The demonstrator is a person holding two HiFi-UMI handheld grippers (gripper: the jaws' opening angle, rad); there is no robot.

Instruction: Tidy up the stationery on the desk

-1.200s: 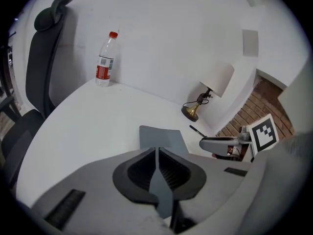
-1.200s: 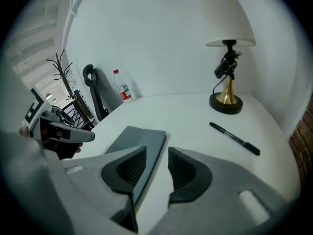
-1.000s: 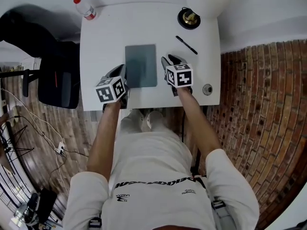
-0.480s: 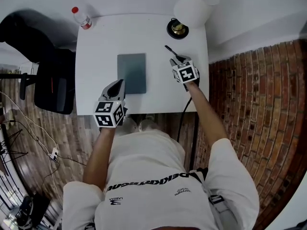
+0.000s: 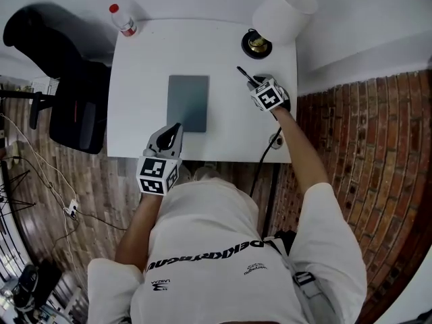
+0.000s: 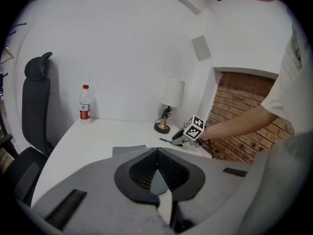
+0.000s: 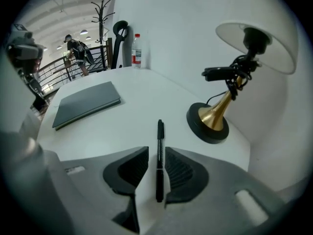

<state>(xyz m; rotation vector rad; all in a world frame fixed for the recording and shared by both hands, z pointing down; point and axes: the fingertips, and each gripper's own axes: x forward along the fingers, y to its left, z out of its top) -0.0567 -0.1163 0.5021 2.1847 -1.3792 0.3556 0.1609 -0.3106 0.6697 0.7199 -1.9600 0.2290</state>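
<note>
The right gripper [image 7: 156, 151] has just been closing its jaws astride the black pen [image 7: 159, 131], not pinching yet. The left gripper [image 6: 157, 161] is shut, empty; nothing looks tidied.

Your left gripper [image 5: 173, 129] hangs at the desk's near edge, its grey jaws pressed together on nothing, left forearm close to your body. Your right arm stretches to the far right; your right gripper [image 5: 255, 85] tilts steeply down, jaws just closing either side of a slim black pen [image 7: 159, 155], not pinching it.
</note>
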